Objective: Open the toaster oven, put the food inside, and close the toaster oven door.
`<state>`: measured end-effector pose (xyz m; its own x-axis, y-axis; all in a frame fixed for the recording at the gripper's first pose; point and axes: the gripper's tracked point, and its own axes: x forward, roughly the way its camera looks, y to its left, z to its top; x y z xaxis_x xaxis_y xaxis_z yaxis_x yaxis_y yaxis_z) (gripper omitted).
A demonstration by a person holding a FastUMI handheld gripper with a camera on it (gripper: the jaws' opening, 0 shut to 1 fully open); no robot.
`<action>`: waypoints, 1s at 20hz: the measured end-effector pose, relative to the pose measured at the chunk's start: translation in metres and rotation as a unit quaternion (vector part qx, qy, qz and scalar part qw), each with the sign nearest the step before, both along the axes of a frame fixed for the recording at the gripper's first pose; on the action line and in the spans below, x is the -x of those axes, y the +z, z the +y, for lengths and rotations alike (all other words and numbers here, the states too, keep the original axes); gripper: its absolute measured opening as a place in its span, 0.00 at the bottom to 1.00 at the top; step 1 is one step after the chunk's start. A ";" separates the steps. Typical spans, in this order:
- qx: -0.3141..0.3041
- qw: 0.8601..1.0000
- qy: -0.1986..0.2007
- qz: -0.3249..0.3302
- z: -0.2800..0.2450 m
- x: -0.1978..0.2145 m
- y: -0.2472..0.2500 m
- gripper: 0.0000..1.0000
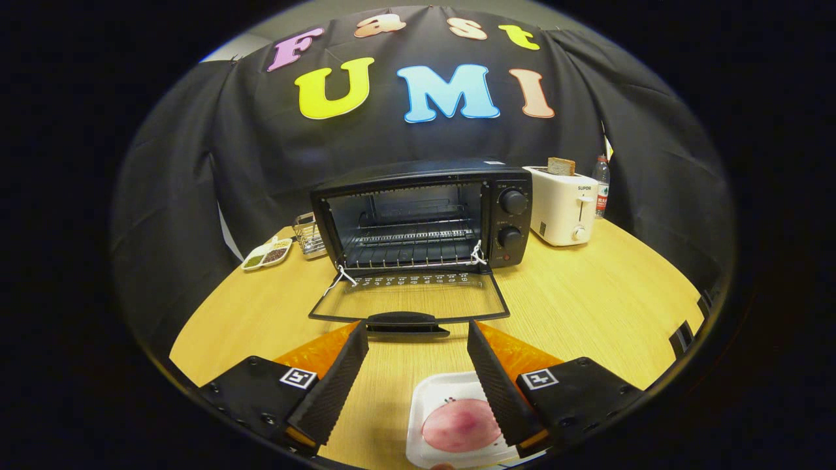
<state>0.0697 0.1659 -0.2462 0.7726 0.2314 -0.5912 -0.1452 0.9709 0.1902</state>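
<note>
My gripper (418, 336) jaws open, holding nothing. Food tray (457, 421) on counter (588, 307) near me, under right finger. Toaster oven (421, 219) straight ahead, far side, door (408, 303) already down.

Colours I see from the rig
My hand-held gripper (418, 339) has black ribbed fingers (333, 385), spread wide; black toaster oven (424, 215), white toaster (562, 203), pink food (457, 424) on white tray (434, 395), tan bench (588, 307).

One oven (424, 219), one toaster (563, 203) with one bread slice (561, 166), one bottle (601, 185), one rack (308, 235), one divided dish (267, 254), one tray (431, 405) with one pink food (460, 424), two oven knobs (513, 202), and two fingers (336, 385) spread apart.
</note>
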 end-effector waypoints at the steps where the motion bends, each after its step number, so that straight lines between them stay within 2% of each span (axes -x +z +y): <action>1: -0.003 1.000 0.002 -0.001 -0.007 0.005 0.008 0.98; 5: -0.011 1.000 0.012 0.010 -0.037 0.020 0.023 0.98; 12: -0.028 0.995 0.038 0.086 -0.085 0.023 0.012 0.98; 20: -0.049 0.971 0.073 0.223 -0.114 0.036 -0.036 0.99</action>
